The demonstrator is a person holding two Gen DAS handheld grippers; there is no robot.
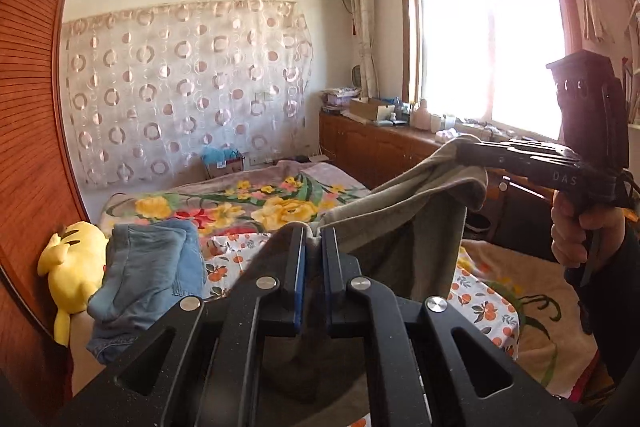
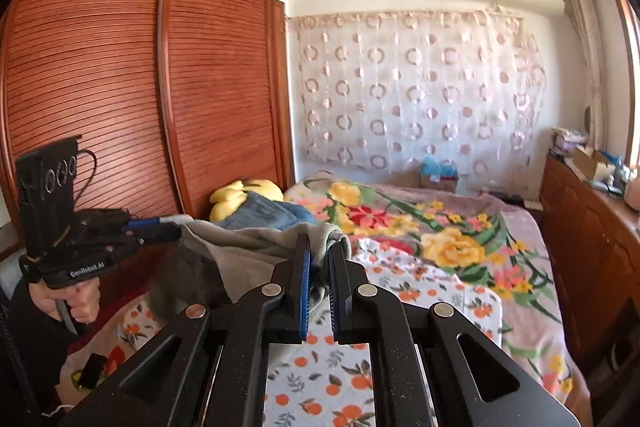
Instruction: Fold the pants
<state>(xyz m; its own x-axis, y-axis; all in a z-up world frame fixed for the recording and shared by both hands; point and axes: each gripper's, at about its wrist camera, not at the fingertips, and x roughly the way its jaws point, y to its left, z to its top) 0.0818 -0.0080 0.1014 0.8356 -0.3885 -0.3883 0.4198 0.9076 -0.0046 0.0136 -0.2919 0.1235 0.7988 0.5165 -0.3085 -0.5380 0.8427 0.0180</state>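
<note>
While we are holding the grey-green pants [image 1: 404, 227] up over the bed [image 2: 460, 251], both tools are clamped on its top edge: the left gripper [image 1: 313, 233] is pinching one corner between its blue pads, and the right gripper [image 2: 320, 251] is pinching the other, so the cloth is sagging between them and hanging below. We are judging the fabric to be soft, light and limp; it is drooping wherever we are not supporting it, so the outer corners of the waist edge look like the right places to be gripping, and a thin pinch could slip if we are jerking it. Ahead of the left gripper and to its left, a blue denim garment [image 1: 148, 267] is lying beside a yellow plush toy [image 1: 72, 267]. Beneath both grippers an orange-print sheet [image 2: 320, 379] is lying over a floral blanket [image 2: 452, 243], giving us room to lay the pants down. The denim pile is crowding that left side, and a wooden wardrobe [image 2: 120, 87] is standing just beyond it.
</note>
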